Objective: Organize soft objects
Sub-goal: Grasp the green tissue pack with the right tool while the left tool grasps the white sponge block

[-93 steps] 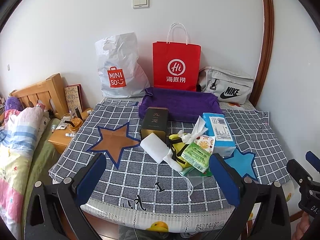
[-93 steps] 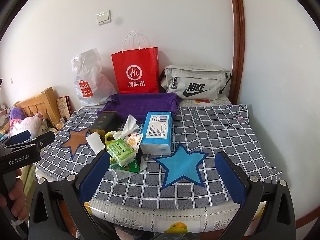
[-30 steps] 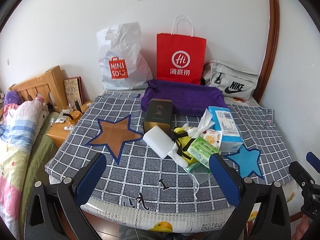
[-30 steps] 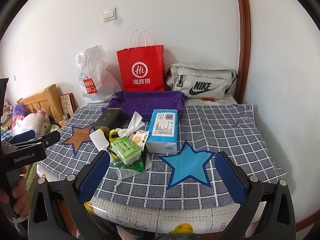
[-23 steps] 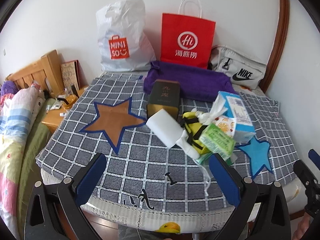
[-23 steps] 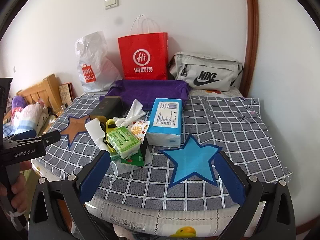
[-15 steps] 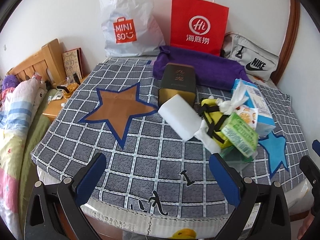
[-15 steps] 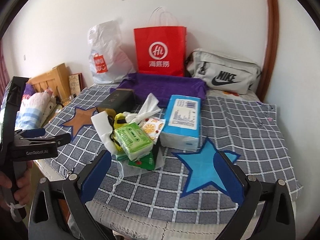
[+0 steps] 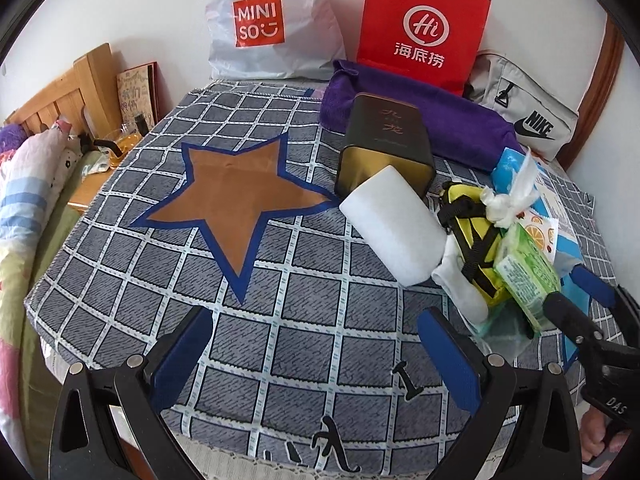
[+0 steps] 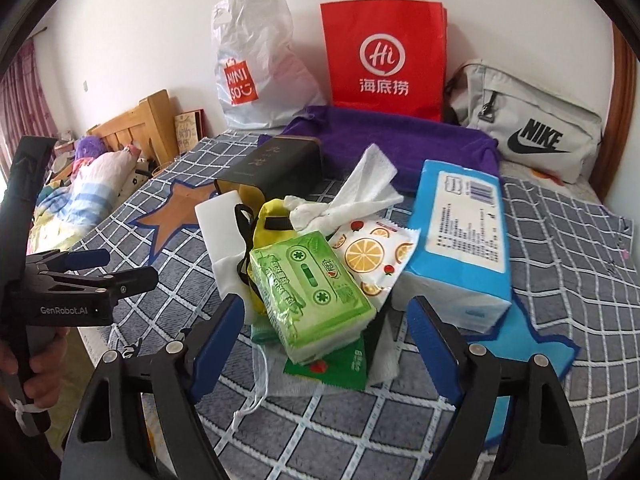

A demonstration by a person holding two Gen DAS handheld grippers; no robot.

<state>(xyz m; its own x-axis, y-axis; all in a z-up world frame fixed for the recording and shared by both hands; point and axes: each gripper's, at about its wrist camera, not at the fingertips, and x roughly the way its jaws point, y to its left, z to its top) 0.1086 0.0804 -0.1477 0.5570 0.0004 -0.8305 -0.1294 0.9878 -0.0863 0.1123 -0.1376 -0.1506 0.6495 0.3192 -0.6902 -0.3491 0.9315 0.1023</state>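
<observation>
Nearest the right wrist camera, the right gripper (image 10: pixel 326 340) stands with its jaws spread wide and nothing between them, its blue pads flanking the near end of the green tissue pack (image 10: pixel 310 292) without touching it, as far as can be told. The left gripper (image 9: pixel 314 354) is likewise wide apart and empty, hanging over bare checked cloth (image 9: pixel 256 344) at the near edge of the table, well left of the pile.

Nothing looks sorted yet. All the soft things sit in 1 heap at the middle of the table. The green tissue pack lies on top, tilted, over a flat green packet (image 10: pixel 332 366) and a face mask (image 10: pixel 276 380) whose ear loop trails toward the near edge. Just behind it are a yellow pouch with black straps (image 10: pixel 272 220), a white foam block (image 10: pixel 216 220) leaning on the pile's left side, a crumpled white tissue (image 10: pixel 360 196), and an orange-print wipes packet (image 10: pixel 372 256). Touching the heap on its right is the large blue tissue pack (image 10: pixel 460 236), resting partly on the blue star (image 10: pixel 532 344). The brown star (image 9: pixel 236 196) to the left has nothing on it.

Farther back stands a dark tin box (image 9: pixel 384 148), then a folded purple towel (image 10: pixel 400 140). Against the wall are a white shopping bag (image 10: pixel 256 68), a red paper bag (image 10: pixel 384 52) and a grey waist bag (image 10: pixel 532 128).

By my judgement the task is at its very start: the first pick, probably the green tissue pack, is not yet made, and every piece of the heap remains to be placed.
</observation>
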